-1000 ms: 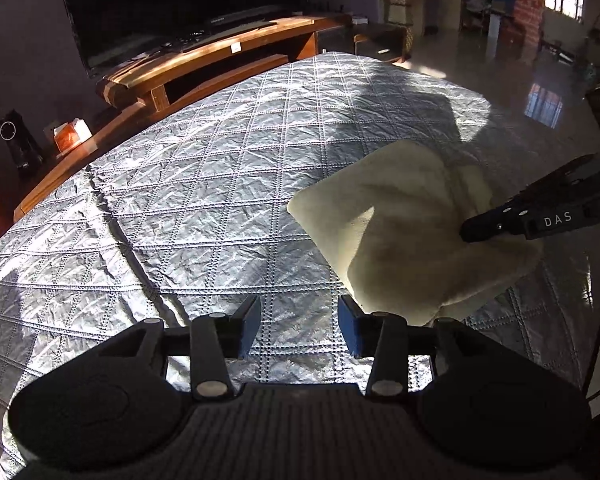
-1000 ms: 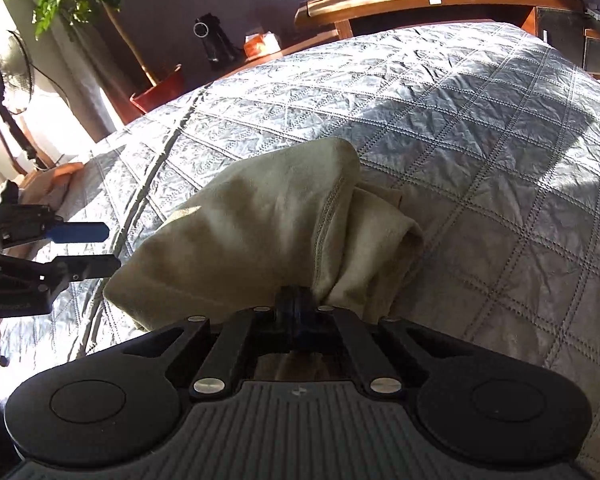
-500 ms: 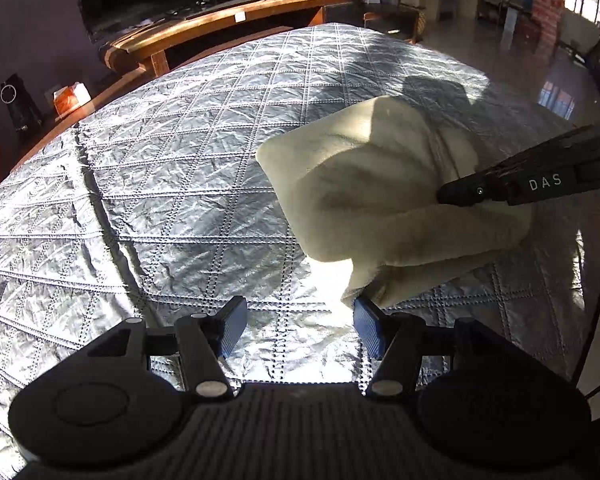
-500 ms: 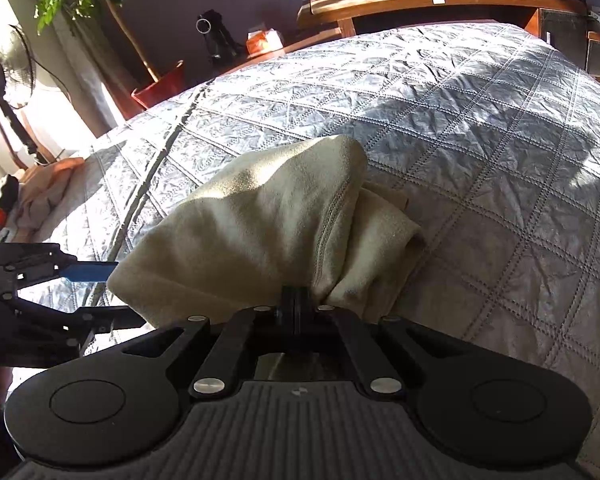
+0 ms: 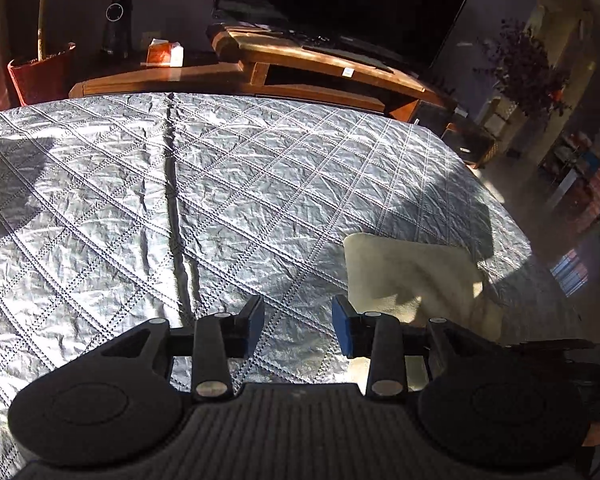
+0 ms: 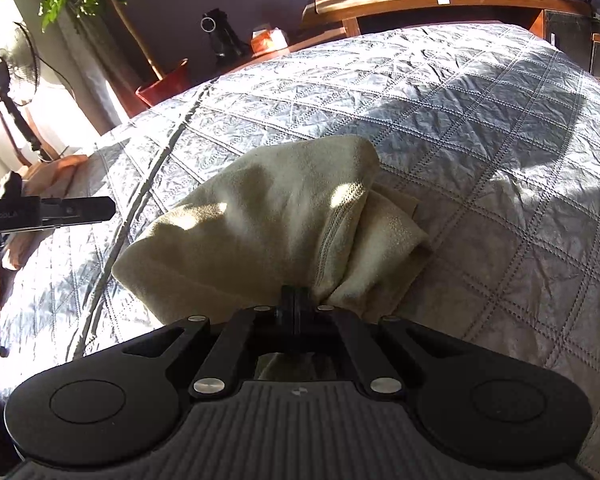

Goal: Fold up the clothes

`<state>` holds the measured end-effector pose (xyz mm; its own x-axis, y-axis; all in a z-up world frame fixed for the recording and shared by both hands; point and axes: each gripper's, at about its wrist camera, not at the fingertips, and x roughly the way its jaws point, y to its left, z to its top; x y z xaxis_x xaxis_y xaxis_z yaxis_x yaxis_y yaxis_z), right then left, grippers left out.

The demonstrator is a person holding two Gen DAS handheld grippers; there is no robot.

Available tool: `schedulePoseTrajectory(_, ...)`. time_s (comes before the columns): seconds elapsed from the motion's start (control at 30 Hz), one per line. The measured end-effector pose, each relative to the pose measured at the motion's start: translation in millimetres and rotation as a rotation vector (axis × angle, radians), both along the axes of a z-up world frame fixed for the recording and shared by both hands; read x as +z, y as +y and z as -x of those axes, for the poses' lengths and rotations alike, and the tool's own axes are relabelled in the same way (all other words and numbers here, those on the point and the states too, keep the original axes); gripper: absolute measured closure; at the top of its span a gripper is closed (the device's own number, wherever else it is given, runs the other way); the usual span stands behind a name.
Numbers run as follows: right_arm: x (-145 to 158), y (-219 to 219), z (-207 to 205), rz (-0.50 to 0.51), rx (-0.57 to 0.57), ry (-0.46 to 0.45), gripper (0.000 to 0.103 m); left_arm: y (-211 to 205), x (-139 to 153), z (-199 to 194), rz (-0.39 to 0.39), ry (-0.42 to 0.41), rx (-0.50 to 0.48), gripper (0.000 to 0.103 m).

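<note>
A folded beige garment (image 6: pixel 268 224) lies on the grey quilted bedspread (image 6: pixel 480 160). My right gripper (image 6: pixel 296 300) is shut on the garment's near edge, and the cloth bunches up around its closed jaws. In the left wrist view the same beige garment (image 5: pixel 412 272) sits at the lower right, just beyond the right blue pad. My left gripper (image 5: pixel 298 326) hovers over bare bedspread (image 5: pixel 220 208) with its jaws closing and nothing between them. It also shows at the left edge of the right wrist view as a dark left gripper (image 6: pixel 80 210), apart from the garment.
A wooden TV bench (image 5: pixel 324 68) with a dark screen (image 5: pixel 340 4) stands beyond the bed. A red plant pot (image 5: pixel 40 76), a black speaker (image 5: pixel 118 28) and a tissue box (image 5: pixel 164 52) sit at the back left. A pile of clothes (image 6: pixel 40 184) lies at the bed's left side.
My left gripper has rolled and swung left, away from the garment, so the cloth now sits at its lower right. Its jaws widened, then narrowed. The right gripper stayed shut on the cloth, unmoved.
</note>
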<state>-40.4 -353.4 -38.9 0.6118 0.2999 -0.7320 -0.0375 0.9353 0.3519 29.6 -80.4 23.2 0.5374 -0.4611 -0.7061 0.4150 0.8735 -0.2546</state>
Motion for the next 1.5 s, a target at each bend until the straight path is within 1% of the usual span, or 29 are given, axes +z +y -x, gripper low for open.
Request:
schedulePoseTrajectory(0.03, -1.0, -1.6, 0.0, -0.016, -0.007, 0.001, 0.103, -9.6, -0.3, 7.6, -0.025, -0.024, -0.049, 0.070)
schedulePoseTrajectory(0.1, -3.4, -7.0, -0.3, -0.058, -0.020, 0.007, 0.103, -27.8, -3.2, 24.2, -0.107, -0.089, -0.140, 0.069)
schedulePoseTrajectory(0.17, -4.6, -10.3, -0.9, -0.076, -0.020, 0.010, 0.103, -38.1, -6.8, 31.8, -0.167, -0.130, -0.174, 0.069)
schedulePoseTrajectory(0.23, -4.0, -9.5, -1.8, -0.071, -0.015, 0.012, 0.103, -46.8, -10.6, 37.7, -0.221, -0.167, -0.196, 0.068)
schedulePoseTrajectory(0.27, -3.6, -8.8, -2.1, -0.067, -0.014, 0.013, 0.103, -48.2, -9.2, 38.4, -0.225, -0.175, -0.192, 0.069)
schedulePoseTrajectory(0.33, -3.4, -8.0, -2.2, -0.065, -0.015, 0.014, 0.103, -46.6, 0.8, 38.5, -0.177, -0.184, -0.174, 0.070)
schedulePoseTrajectory(0.37, -3.6, -8.2, -2.1, -0.068, -0.017, 0.014, 0.103, -46.5, 5.0, 40.0, -0.158, -0.198, -0.176, 0.068)
schedulePoseTrajectory(0.4, -4.1, -8.8, -2.2, -0.073, -0.018, 0.015, 0.103, -48.7, 5.0, 39.9, -0.159, -0.199, -0.182, 0.067)
schedulePoseTrajectory(0.43, -4.3, -9.6, -2.1, -0.077, -0.019, 0.016, 0.103, -51.7, 3.4, 39.1, -0.166, -0.195, -0.191, 0.065)
schedulePoseTrajectory(0.5, -3.9, -9.6, -2.3, -0.076, -0.020, 0.018, 0.103, -58.1, -13.7, 31.3, -0.199, -0.100, -0.214, 0.064)
schedulePoseTrajectory(0.57, -2.9, -8.4, -3.0, -0.068, -0.020, 0.021, 0.103, -57.5, -28.8, 23.3, -0.184, -0.026, -0.212, 0.061)
schedulePoseTrajectory(0.6, -2.4, -8.7, -3.8, -0.073, -0.026, 0.028, 0.103, -56.8, -31.8, 20.2, -0.180, -0.007, -0.201, 0.057)
schedulePoseTrajectory(0.63, -1.8, -9.0, -4.6, -0.077, -0.031, 0.034, 0.103, -56.0, -32.7, 18.1, -0.178, 0.003, -0.191, 0.051)
schedulePoseTrajectory(0.7, -0.3, -9.8, -6.0, -0.087, -0.042, 0.045, 0.103, -54.2, -34.3, 14.7, -0.174, 0.020, -0.178, 0.047)
schedulePoseTrajectory(0.77, 7.7, -13.5, -1.7, -0.135, -0.063, 0.017, 0.091, -53.7, -35.5, 15.9, -0.185, 0.007, -0.177, 0.042)
schedulePoseTrajectory(0.8, 11.7, -15.7, 0.9, -0.159, -0.077, 0.001, 0.073, -53.6, -36.0, 17.0, -0.192, -0.002, -0.178, 0.042)
schedulePoseTrajectory(0.83, 15.2, -21.9, 6.9, -0.184, -0.123, -0.024, 0.053, -54.5, -35.7, 18.6, -0.203, -0.014, -0.183, 0.042)
schedulePoseTrajectory(0.87, 18.8, -28.0, 13.0, -0.210, -0.169, -0.049, 0.041, -55.9, -35.3, 20.2, -0.214, -0.026, -0.189, 0.042)
schedulePoseTrajectory(0.9, 22.3, -34.2, 19.1, -0.235, -0.216, -0.075, 0.024, -57.6, -34.9, 21.7, -0.227, -0.040, -0.196, 0.041)
schedulePoseTrajectory(0.93, 25.0, -40.6, 24.9, -0.261, -0.261, -0.096, 0.021, -58.6, -34.9, 22.3, -0.233, -0.044, -0.197, 0.041)
schedulePoseTrajectory(1.0, 14.6, -52.0, 29.8, -0.322, -0.307, -0.051, 0.021, -58.5, -35.4, 21.4, -0.230, -0.037, -0.192, 0.040)
schedulePoseTrajectory(1.1, -5.8, -55.3, 30.6, -0.305, -0.311, 0.062, 0.021, -55.3, -37.1, 16.5, -0.208, -0.003, -0.175, 0.037)
schedulePoseTrajectory(1.17, -10.2, -52.9, 28.4, -0.335, -0.291, 0.069, 0.020, -53.0, -38.6, 12.7, -0.197, 0.019, -0.163, 0.032)
schedulePoseTrajectory(1.23, -14.6, -50.5, 26.2, -0.365, -0.272, 0.077, 0.020, -53.5, -39.2, 12.4, -0.206, 0.018, -0.156, 0.028)
schedulePoseTrajectory(1.27, -16.6, -49.1, 24.9, -0.378, -0.262, 0.080, 0.019, -54.2, -39.2, 12.7, -0.215, 0.015, -0.153, 0.024)
schedulePoseTrajectory(1.3, -16.3, -46.1, 21.2, -0.374, -0.248, 0.077, 0.015, -54.8, -39.4, 12.4, -0.224, 0.014, -0.146, 0.022)
schedulePoseTrajectory(1.37, -16.7, -41.7, 13.0, -0.375, -0.228, 0.075, 0.012, -54.8, -40.3, 10.5, -0.227, 0.026, -0.134, 0.017)
schedulePoseTrajectory(1.4, -16.8, -40.9, 9.8, -0.378, -0.224, 0.069, 0.009, -54.0, -40.8, 9.0, -0.223, 0.036, -0.128, 0.016)
schedulePoseTrajectory(1.5, -21.4, -43.1, -1.8, -0.433, -0.223, 0.055, 0.006, -52.2, -41.7, 6.3, -0.217, 0.050, -0.125, 0.014)
